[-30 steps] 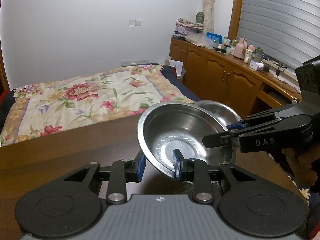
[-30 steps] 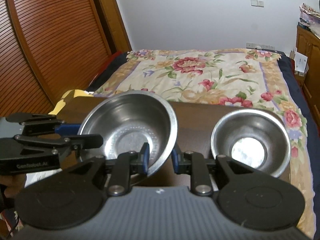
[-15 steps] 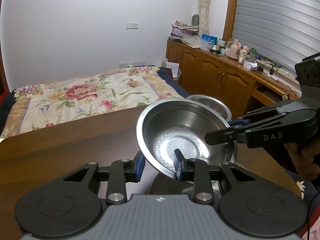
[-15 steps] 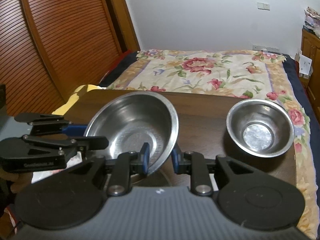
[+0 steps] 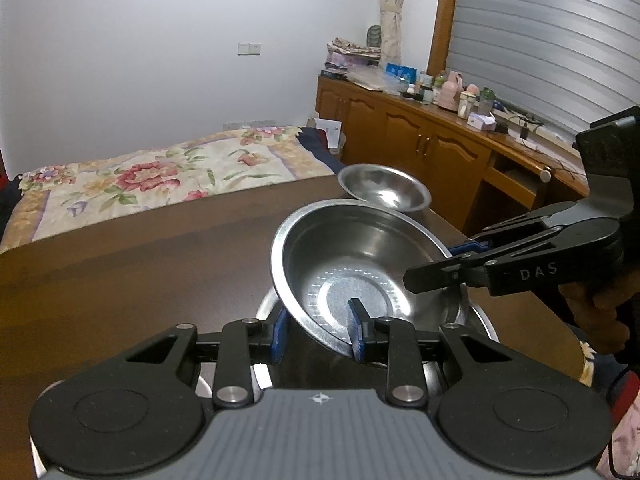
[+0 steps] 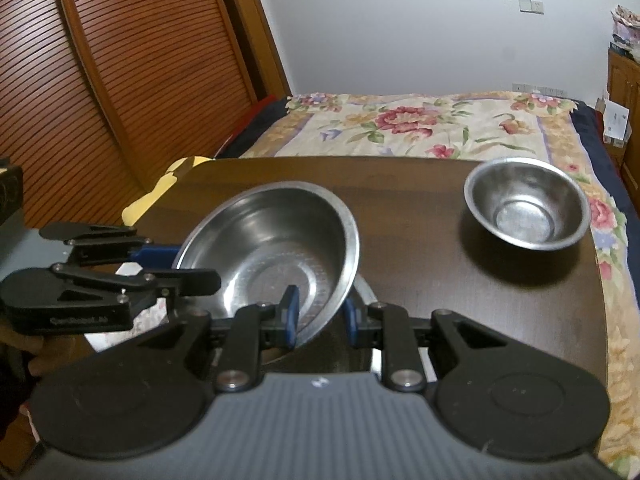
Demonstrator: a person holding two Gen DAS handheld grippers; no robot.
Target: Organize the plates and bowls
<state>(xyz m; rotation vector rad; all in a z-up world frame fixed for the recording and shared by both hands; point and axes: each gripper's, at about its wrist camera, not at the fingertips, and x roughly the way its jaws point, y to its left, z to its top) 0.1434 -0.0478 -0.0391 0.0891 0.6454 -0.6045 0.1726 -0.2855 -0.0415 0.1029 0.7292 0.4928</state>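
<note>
Dark table carries two loose bowls; both grippers' fingers clamp a third bowl.

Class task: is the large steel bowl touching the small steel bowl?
Apart. The right wrist view shows bare table between large steel bowl and small steel bowl.

Black grippers, blue-padded fingers, silver screws, "DAS" marking, grey ribbed housing

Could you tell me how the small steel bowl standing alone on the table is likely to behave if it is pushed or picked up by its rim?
The small steel bowl looks thin-walled, so it is probably light and stiff. Its polished metal and narrow flat base suggest it would slide easily on the smooth table and might tip if pushed high on its flared rim. The thin, shiny rim could slip between fingers.
</note>
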